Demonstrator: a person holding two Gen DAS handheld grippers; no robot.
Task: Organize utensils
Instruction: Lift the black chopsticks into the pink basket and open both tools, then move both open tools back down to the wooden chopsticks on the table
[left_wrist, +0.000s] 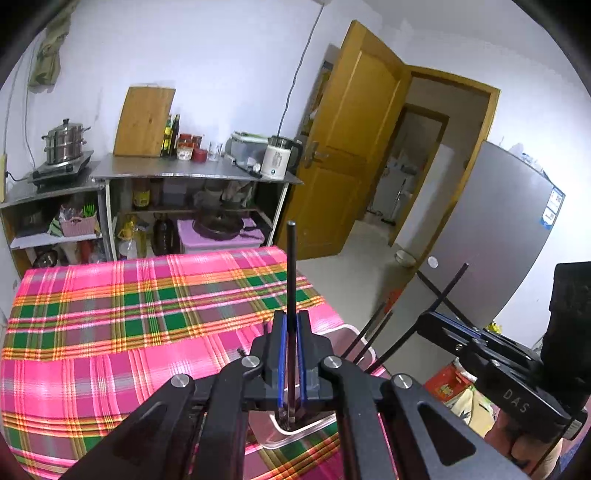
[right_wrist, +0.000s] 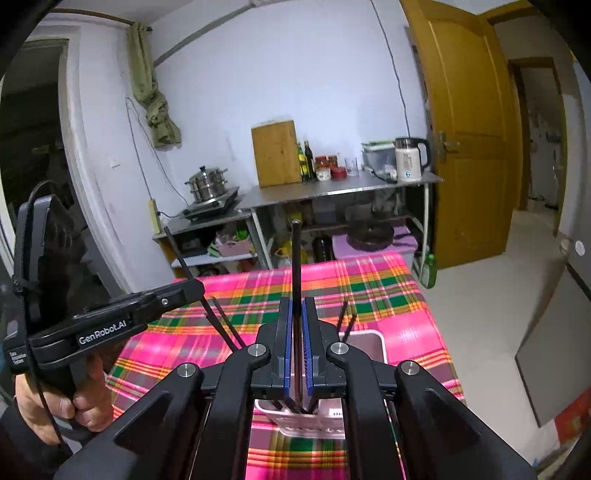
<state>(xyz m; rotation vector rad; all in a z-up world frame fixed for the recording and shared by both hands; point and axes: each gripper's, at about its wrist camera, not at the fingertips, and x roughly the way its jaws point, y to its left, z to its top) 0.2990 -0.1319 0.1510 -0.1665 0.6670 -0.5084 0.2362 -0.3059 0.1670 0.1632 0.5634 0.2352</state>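
- Two black chopsticks, one per claw: we have the left gripper (left_wrist: 291, 332) clenched on its chopstick (left_wrist: 291, 266), the right gripper (right_wrist: 296, 332) clenched on its chopstick (right_wrist: 296, 266), both upright above the pale holder (right_wrist: 364, 341).
- Readable: "GenRobot.AI" on the left gripper body, "DAS" on the right.
- Holder sits on the pink plaid tablecloth (left_wrist: 129, 314); steel shelving (left_wrist: 184, 171), wooden door (left_wrist: 351, 147), grey fridge (left_wrist: 498, 240) beyond.

Home kitchen: steamer pot (right_wrist: 207, 182), kettle (right_wrist: 408, 158), fridge (left_wrist: 491, 236).
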